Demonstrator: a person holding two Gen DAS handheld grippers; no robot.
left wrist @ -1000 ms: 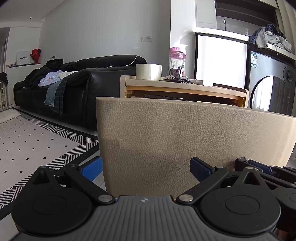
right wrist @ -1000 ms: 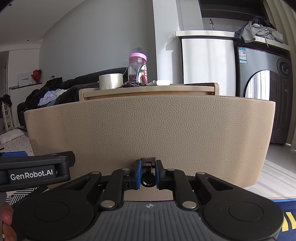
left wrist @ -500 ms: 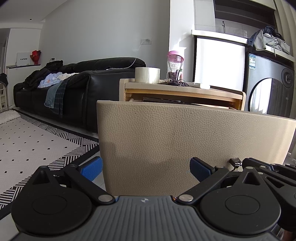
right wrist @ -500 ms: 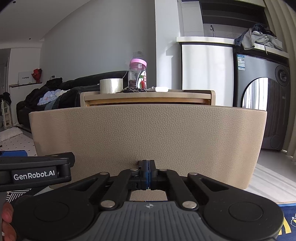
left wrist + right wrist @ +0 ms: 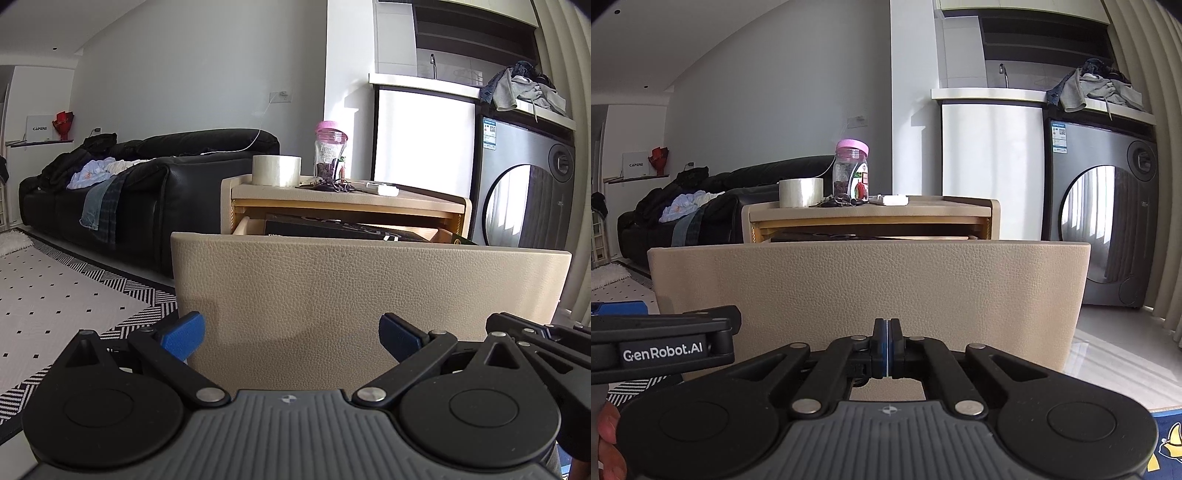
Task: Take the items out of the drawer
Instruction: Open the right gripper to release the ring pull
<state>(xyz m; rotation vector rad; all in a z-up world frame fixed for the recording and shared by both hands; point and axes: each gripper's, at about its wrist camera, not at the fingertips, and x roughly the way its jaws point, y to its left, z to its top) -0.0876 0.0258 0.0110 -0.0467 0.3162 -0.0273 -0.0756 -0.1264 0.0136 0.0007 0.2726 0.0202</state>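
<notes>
Standing pulled out, the drawer [image 5: 369,291] shows a dark box [image 5: 343,229] inside; left gripper [image 5: 291,334] spread wide, right gripper [image 5: 887,345] pressed closed on nothing visible; judged next: reach over the front panel

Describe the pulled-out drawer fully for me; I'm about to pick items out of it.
The drawer has a wide beige front panel with a pebbled, leather-like texture and rounded corners. It stands pulled out from the beige side table, with pale wooden side walls visible behind the panel. Inside, a flat black box with faint lettering shows above the panel's top edge; the rest of the contents are hidden. No handle is visible. The left gripper, jaws apart, and the right gripper, jaws closed, are both low in front of the panel.
</notes>
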